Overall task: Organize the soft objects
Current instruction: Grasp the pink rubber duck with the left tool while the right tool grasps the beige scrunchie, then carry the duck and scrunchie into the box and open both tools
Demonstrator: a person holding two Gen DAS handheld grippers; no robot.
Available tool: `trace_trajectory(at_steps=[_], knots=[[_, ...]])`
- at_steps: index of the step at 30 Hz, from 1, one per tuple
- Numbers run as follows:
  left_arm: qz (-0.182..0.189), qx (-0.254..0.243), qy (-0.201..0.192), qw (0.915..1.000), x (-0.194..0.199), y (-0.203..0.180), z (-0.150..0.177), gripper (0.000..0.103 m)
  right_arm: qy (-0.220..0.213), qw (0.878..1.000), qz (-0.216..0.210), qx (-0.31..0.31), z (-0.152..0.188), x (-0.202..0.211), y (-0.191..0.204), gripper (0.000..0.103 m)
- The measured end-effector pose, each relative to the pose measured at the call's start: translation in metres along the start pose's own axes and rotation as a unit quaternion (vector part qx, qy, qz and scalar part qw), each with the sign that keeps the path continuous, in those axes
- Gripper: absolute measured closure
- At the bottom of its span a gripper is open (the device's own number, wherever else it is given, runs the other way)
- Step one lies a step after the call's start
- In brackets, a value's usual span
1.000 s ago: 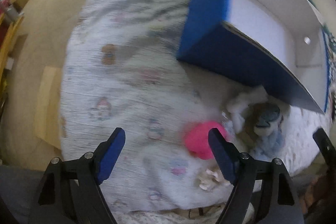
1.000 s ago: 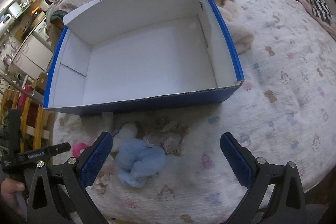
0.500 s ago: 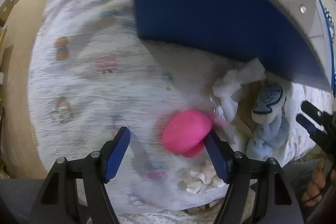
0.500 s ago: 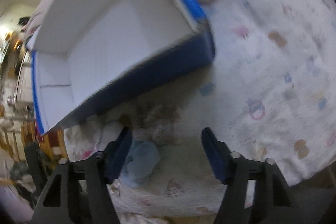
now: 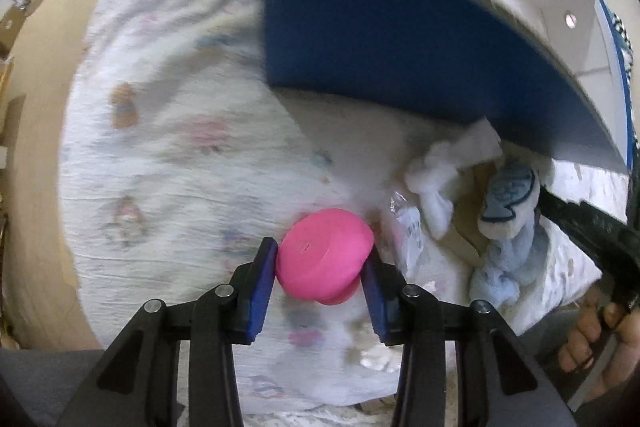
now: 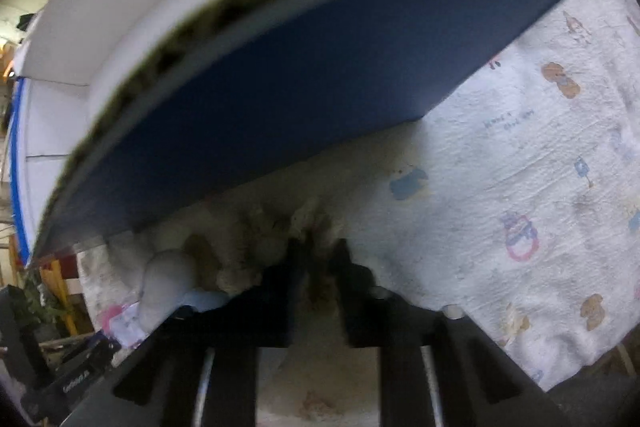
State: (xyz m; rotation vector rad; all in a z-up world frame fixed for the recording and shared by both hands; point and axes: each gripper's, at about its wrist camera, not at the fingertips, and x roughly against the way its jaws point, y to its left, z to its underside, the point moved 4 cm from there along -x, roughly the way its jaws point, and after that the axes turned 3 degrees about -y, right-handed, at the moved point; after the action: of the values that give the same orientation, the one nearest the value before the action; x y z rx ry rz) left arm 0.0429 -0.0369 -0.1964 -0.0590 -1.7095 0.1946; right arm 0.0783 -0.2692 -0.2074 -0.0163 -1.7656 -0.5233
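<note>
Pointing steeply down at a bed, the left gripper (image 5: 322, 269) has just been closing its 2 blue pads and now pinches a pink soft toy (image 5: 325, 258) from either side, the pads pressing its flanks. The toy rests on a white quilt (image 5: 180, 147) printed with small faded cartoon figures, near the quilt's lower edge. Just beyond it stands a cardboard box (image 5: 380, 39), blue outside and white inside, its near wall filling the upper part of the view. To the right of the pink toy, close against the box wall, lie a white fluffy toy (image 5: 440, 171) and a light blue plush toy (image 5: 508, 227), with a crinkled clear plastic bag (image 5: 404, 223) between them and the pink one. A hand (image 5: 588, 343) grips a dark handle at the right edge. In the right wrist view, the right gripper (image 6: 316, 259) has also just been closing; its dark fingers are drawn almost together, sunk into a beige fuzzy toy (image 6: 276, 231) at the foot of the box, pinching its pile. That view is blurred.
</note>
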Motion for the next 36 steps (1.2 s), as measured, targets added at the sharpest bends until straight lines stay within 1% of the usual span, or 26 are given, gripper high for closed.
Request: trace_trajectory(at_steps=[3,7,9,10,13,14,15,16,17,20,22,23,25,28,36], knots=[[-0.016,0.01,-0.028,0.9994,0.016,0.012,-0.004,0.065,-0.022,1.0,-0.002,0.011,0.002,0.013,0.003,0.094],[-0.025,0.02,-0.061,0.9976,0.035,0.019,0.001,0.065,-0.05,0.998,-0.028,0.007,0.008,0.043,0.0,0.094],[-0.037,0.021,-0.08,0.9959,0.045,0.019,0.005,0.065,-0.063,0.997,-0.043,0.005,0.013,0.059,0.002,0.094],[-0.039,0.022,-0.086,0.9953,0.055,0.03,0.004,0.065,-0.07,0.996,-0.052,0.008,0.014,0.069,0.004,0.094],[-0.042,0.022,-0.112,0.9926,0.078,0.035,0.015,0.065,-0.09,0.992,-0.077,0.033,0.015,0.098,0.013,0.095],[-0.046,0.02,-0.123,0.9912,0.085,0.035,0.017,0.065,-0.098,0.99,-0.089,0.041,0.012,0.108,0.017,0.095],[-0.049,0.018,-0.132,0.9898,0.094,0.039,0.013,0.065,-0.105,0.988,-0.099,0.049,0.01,0.118,0.018,0.095],[-0.052,0.014,-0.144,0.9881,0.111,0.044,0.006,0.065,-0.113,0.986,-0.108,0.056,0.01,0.127,0.018,0.095],[-0.054,0.012,-0.154,0.9865,0.118,0.043,0.008,0.065,-0.12,0.984,-0.117,0.062,0.007,0.138,0.019,0.095],[-0.059,0.004,-0.183,0.9813,0.139,0.037,0.005,0.065,-0.135,0.979,-0.13,0.079,0.004,0.161,0.025,0.094],[-0.064,-0.006,-0.203,0.9771,0.15,0.03,-0.011,0.065,-0.145,0.976,-0.137,0.091,-0.001,0.175,0.031,0.094],[-0.067,-0.012,-0.212,0.9748,0.157,0.027,-0.012,0.065,-0.15,0.974,-0.139,0.095,0.0,0.182,0.031,0.094],[-0.071,-0.02,-0.227,0.9711,0.161,0.028,-0.023,0.065,-0.157,0.972,-0.143,0.105,-0.005,0.189,0.037,0.094],[-0.077,-0.033,-0.241,0.9669,0.17,0.021,-0.029,0.065,-0.166,0.968,-0.149,0.117,-0.012,0.199,0.049,0.094],[-0.075,-0.065,-0.274,0.9566,0.197,-0.006,-0.063,0.065,-0.181,0.961,-0.154,0.141,-0.036,0.201,0.072,0.094]])
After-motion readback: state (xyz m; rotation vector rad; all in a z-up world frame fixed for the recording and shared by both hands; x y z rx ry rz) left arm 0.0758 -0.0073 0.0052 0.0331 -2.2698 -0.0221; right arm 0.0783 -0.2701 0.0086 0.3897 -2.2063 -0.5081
